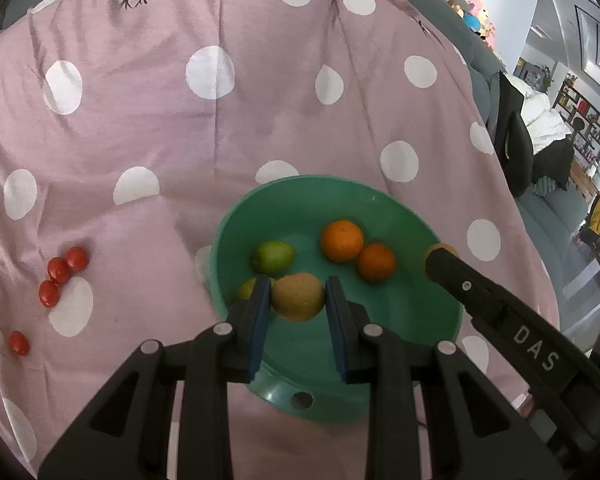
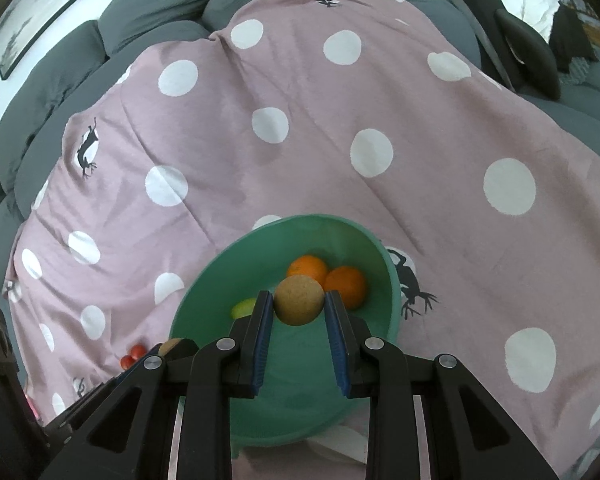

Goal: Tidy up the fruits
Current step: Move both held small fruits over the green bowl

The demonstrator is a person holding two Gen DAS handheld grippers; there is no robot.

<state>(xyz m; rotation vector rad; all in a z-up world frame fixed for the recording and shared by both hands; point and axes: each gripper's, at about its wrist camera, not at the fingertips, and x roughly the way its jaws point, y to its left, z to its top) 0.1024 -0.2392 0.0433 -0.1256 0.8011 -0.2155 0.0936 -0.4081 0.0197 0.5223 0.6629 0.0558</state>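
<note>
over the bowl (image 1: 440, 312), each hand-held gripper (image 1: 298, 296) clamps fruit.

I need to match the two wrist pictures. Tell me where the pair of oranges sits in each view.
Left wrist view: the oranges lie side by side right of centre, in the far right part of the green bowl, beyond the left gripper.
Right wrist view: the oranges sit just above centre at the bowl's far side, partly behind the brown ball held in the right gripper.
Shared landmark: the green bowl on the pink dotted blanket.
</note>
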